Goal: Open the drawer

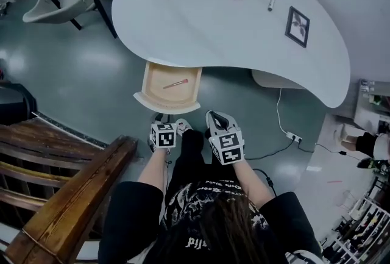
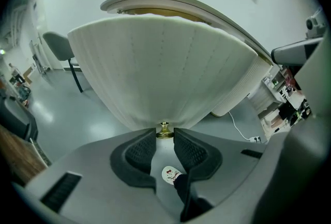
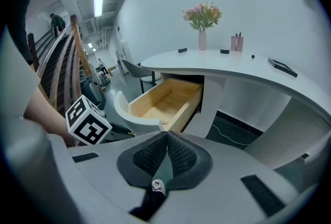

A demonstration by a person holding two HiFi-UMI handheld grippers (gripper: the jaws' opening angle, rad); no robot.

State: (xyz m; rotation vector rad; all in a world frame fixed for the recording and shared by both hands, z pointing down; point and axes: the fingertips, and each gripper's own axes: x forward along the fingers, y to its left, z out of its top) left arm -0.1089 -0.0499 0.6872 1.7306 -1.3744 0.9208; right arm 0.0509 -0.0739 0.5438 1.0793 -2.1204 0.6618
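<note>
My left gripper [image 2: 165, 134] clamped the knob [image 2: 164, 128] of the open drawer [image 2: 165, 62]. My right gripper [image 3: 166, 134] was closed and empty, near the drawer.

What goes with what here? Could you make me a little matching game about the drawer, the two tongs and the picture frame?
Things:
1. drawer
2. left tongs
3. right tongs
4. picture frame

States:
A. lying on the desk
B. closed, nothing between them
C. pulled open
D. closed on the knob

Pairs: 1-C, 2-D, 3-B, 4-A
</note>
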